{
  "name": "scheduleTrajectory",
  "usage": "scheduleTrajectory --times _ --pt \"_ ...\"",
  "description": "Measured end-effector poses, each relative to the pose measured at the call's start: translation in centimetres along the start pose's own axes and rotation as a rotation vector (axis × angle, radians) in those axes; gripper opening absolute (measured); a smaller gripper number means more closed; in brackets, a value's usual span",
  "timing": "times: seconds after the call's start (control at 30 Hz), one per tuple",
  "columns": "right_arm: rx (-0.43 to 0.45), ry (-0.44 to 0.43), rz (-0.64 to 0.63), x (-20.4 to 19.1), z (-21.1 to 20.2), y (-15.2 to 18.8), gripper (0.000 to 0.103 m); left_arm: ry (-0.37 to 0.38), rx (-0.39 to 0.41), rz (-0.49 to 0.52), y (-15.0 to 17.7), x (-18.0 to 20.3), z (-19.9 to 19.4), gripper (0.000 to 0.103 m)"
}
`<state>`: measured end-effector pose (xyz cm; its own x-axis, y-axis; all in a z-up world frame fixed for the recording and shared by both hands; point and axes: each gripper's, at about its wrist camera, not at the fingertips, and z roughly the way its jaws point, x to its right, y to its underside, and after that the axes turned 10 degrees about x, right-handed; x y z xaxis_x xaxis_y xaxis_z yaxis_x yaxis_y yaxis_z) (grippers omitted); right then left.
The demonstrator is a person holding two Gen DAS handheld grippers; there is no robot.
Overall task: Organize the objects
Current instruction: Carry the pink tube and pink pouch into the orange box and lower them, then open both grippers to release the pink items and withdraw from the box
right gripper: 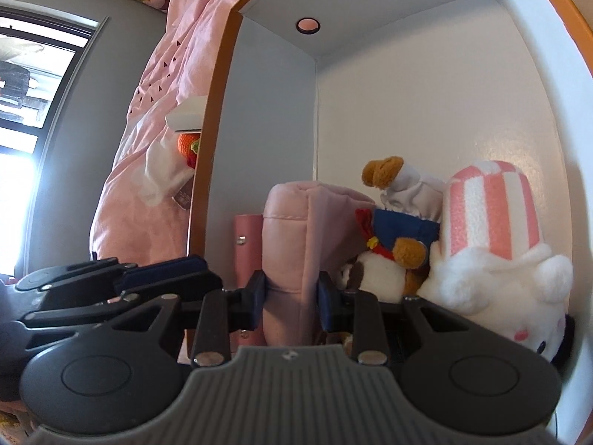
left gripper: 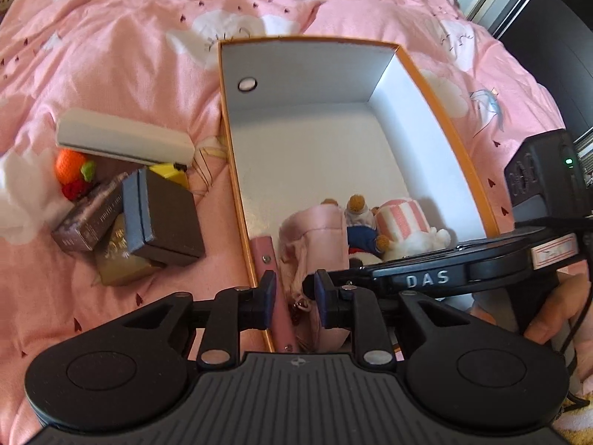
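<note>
We see our right gripper (right gripper: 291, 298) clamped on the pink pouch (right gripper: 296, 237), which stands inside the orange-rimmed box (left gripper: 444, 126) on the bed (left gripper: 111, 55), beside the plush toys (right gripper: 493, 244). Our left gripper (left gripper: 294, 293) hangs partly open above the box's near end, gripping nothing.

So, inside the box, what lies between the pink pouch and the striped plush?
A small bear doll in blue sits between pink pouch and striped plush; the right wrist view shows it best.
</note>
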<state>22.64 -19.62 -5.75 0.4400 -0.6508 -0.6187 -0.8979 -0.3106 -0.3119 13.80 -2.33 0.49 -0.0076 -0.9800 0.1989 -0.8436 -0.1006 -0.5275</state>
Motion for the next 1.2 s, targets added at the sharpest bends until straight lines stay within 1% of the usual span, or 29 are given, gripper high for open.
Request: scheduleTrajectory --times 0.07,0.2,0.23,0.3,0.4,0.47,0.5,0.53,0.57,0.77,0.83,0.97,1.03,1.07,1.1,1.13,1.2 --pt "0.009 0.01 -0.019 -0.4 -0.1 0.1 0.033 0.012 0.032 0.008 -0.2 -0.2 -0.8 0.026" --pt "0.037 0.063 -0.087 -1.6 -0.4 0.5 0.039 0.039 0.087 -0.024 -0.6 -1.4 -2.1 0.026" --pt "0.047 0.083 -0.111 -2.1 -0.6 0.6 0.042 0.04 0.098 -0.031 -0.6 -1.7 -2.3 0.026" --pt "0.069 0.122 -0.156 -3.0 -1.0 0.8 0.045 0.036 0.113 -0.05 -0.6 -2.4 -2.6 0.026" --pt "0.097 0.156 -0.213 -4.2 -1.8 1.0 0.045 0.032 0.123 -0.077 -0.5 -3.5 -2.8 0.026" --pt "0.111 0.165 -0.237 -4.8 -2.0 1.2 0.045 0.033 0.125 -0.099 -0.3 -4.3 -2.9 0.026" --pt "0.117 0.178 -0.256 -5.2 -2.0 1.3 0.039 0.032 0.127 -0.112 -0.2 -4.8 -3.0 0.026" --pt "0.124 0.199 -0.278 -5.7 -1.7 1.4 0.027 0.031 0.13 -0.122 -0.1 -5.2 -3.1 0.026" --pt "0.128 0.22 -0.294 -5.9 -1.5 1.5 0.025 0.03 0.132 -0.131 0.0 -5.6 -3.1 0.026" --pt "0.115 0.28 -0.331 -7.0 0.5 1.6 0.022 0.022 0.142 -0.176 0.6 -8.0 -3.5 0.026" --pt "0.104 0.306 -0.334 -6.8 1.3 1.8 0.018 0.017 0.145 -0.19 0.9 -8.8 -3.6 0.026" --pt "0.114 0.324 -0.344 -7.2 1.5 2.0 0.018 0.013 0.152 -0.2 1.2 -10.1 -4.1 0.026" --pt "0.135 0.343 -0.357 -7.8 0.9 2.1 0.022 0.011 0.163 -0.197 1.5 -10.7 -4.5 0.026" --pt "0.152 0.354 -0.366 -8.2 0.5 2.2 0.022 0.013 0.17 -0.194 1.6 -11.0 -4.7 0.026" --pt "0.171 0.36 -0.377 -8.7 0.1 2.3 0.024 0.014 0.179 -0.19 1.7 -11.3 -4.9 0.026" --pt "0.188 0.361 -0.387 -9.2 -0.4 2.4 0.028 0.014 0.189 -0.184 1.8 -11.6 -5.2 0.026" --pt "0.227 0.353 -0.411 -10.4 -1.2 2.5 0.03 0.005 0.208 -0.175 2.1 -12.0 -5.6 0.027"
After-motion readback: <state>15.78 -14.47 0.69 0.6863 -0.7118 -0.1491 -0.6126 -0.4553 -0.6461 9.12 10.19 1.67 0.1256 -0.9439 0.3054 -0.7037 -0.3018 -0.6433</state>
